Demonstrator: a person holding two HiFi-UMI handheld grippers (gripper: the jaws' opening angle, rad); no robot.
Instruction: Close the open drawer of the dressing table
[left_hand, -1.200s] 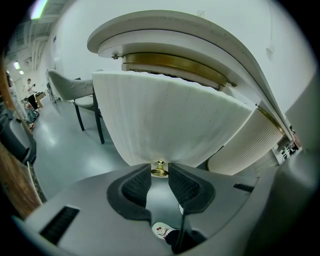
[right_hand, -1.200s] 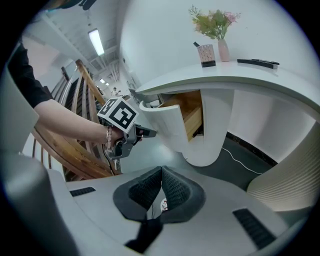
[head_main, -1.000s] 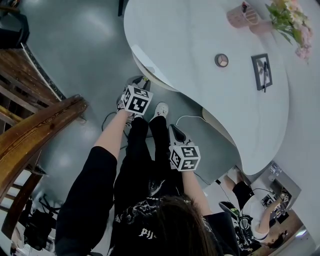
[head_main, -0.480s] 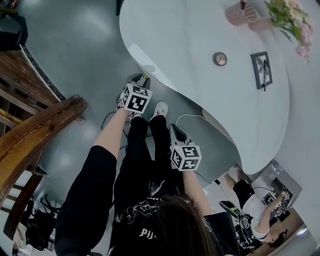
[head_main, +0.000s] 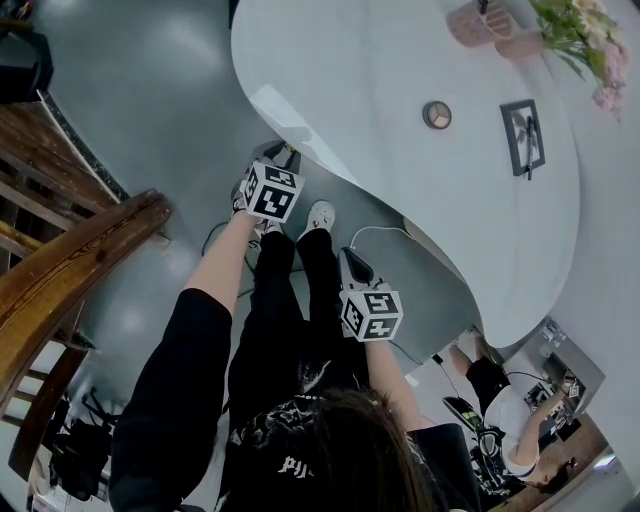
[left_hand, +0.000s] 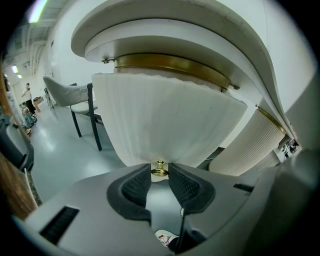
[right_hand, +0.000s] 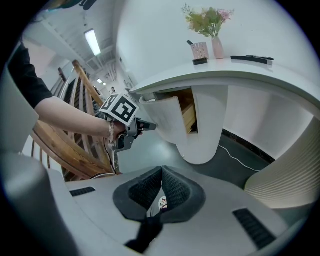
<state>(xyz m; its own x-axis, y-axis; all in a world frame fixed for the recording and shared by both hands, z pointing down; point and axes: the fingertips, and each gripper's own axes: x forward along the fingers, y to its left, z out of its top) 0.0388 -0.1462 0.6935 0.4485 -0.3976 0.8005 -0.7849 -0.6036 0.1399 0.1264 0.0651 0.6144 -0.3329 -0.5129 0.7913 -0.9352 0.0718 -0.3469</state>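
We hold the grey left gripper (head_main: 286, 158), with its black-and-white cube, near the middle of the head view. It is right at the edge of the big white curvy dressing table (head_main: 400, 170). In the left gripper view its two black pads are clamped on the little shiny gold knob (left_hand: 159, 169), low in the middle of the frame. The knob sits on the white ribbed round drawer (left_hand: 165, 115), which fills the middle of that view. In the right gripper view the drawer shows just above the middle, pulled out from under the table top, and we can see its light wooden inside (right_hand: 189, 114).

The grey right gripper (right_hand: 161, 171) hangs below the middle of the head view, beside our black trouser legs (head_main: 290, 300). Its pads are pressed together with nothing between them.

On the table top, at the upper right of the head view, are a pink cup (head_main: 470, 25), pink flowers (head_main: 583, 40), a black picture frame (head_main: 523, 140) and a small round tin (head_main: 436, 115).
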